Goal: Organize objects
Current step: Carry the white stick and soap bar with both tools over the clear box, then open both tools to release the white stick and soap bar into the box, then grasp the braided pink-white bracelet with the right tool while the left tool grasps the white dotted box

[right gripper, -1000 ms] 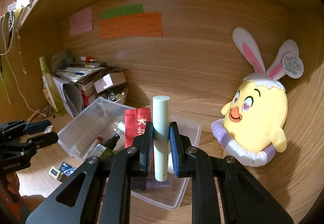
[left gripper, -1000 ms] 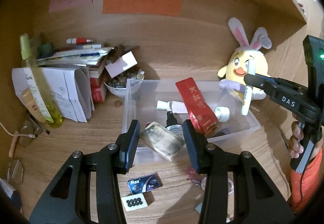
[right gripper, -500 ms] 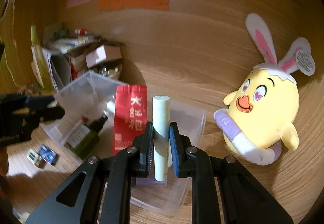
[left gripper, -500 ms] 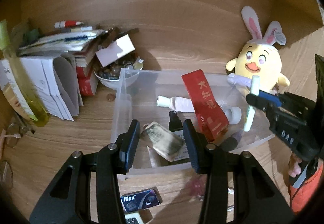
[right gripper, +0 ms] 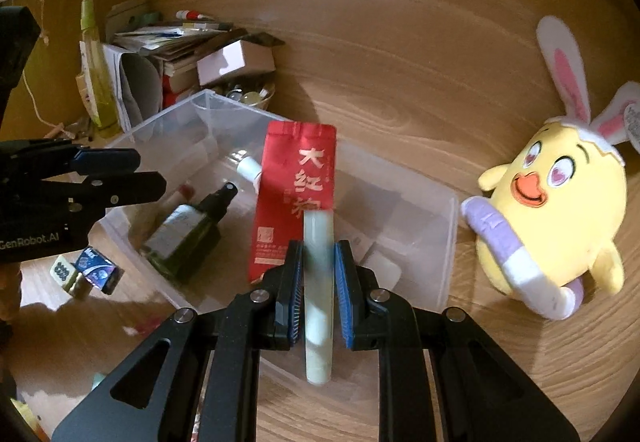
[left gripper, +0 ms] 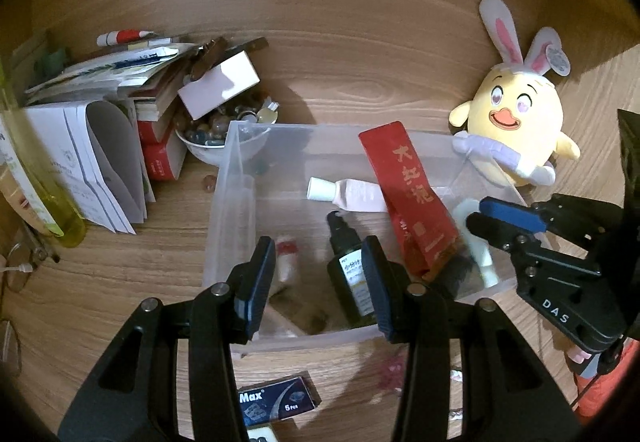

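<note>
Pale-green plastic fills my right claw: the tube is clenched upright between both pads. It has come down from open air to hang over the right end of the clear bin, its lower end already below the rim. I judge that only the letting go is left for this one.

My left claw has changed more. The crumpled packet that sat between its pads a moment ago is gone from them. The jaws stand apart and hold nothing, and a blurred brownish shape low in the bin's near corner is probably that packet.

On the counter at the bottom of the frame a blue box waits unsorted. Inside the bin a dark spray bottle lies mid-frame, and a red pouch leans right beside the tube's landing spot, crowding it. A pink tube lies behind that.

Farther off sit a bowl of beads and stacked papers at upper left, and a plush chick at right, clear of my path.
</note>
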Demonstrator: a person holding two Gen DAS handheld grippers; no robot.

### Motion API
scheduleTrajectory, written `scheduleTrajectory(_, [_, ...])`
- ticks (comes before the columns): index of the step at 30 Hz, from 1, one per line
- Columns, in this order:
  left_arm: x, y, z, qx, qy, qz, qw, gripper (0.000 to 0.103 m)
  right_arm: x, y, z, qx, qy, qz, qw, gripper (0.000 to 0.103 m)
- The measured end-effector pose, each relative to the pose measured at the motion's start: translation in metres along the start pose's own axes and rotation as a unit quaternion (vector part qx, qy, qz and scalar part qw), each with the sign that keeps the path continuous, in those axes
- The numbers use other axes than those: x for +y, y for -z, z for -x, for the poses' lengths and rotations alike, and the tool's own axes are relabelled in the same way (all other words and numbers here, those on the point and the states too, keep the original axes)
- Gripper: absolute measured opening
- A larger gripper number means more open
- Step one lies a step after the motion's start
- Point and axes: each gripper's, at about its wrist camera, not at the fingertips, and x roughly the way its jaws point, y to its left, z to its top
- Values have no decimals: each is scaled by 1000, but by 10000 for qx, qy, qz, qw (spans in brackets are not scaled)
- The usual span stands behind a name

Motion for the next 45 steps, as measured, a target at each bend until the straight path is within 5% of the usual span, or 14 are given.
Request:
scheduleTrajectory(9, [-4,2,24,-179,1,-56,9998,52,-5,-3,12,-123,-201,-162,9996,40])
scheduleTrajectory(20, [-5,22,70,-530,-267,-242,9979,85,0,-6,56,-552,-309,-187,9978,80])
scheduleTrajectory(36, [13,67,92,-416,-377,-143,9983,92,16,28,87,-581,-551,-443,9958,84])
scheduleTrajectory(45, [28,95,70,67,-412,-25,9991,92,28,56,80,-293,-659,-502,9961,84])
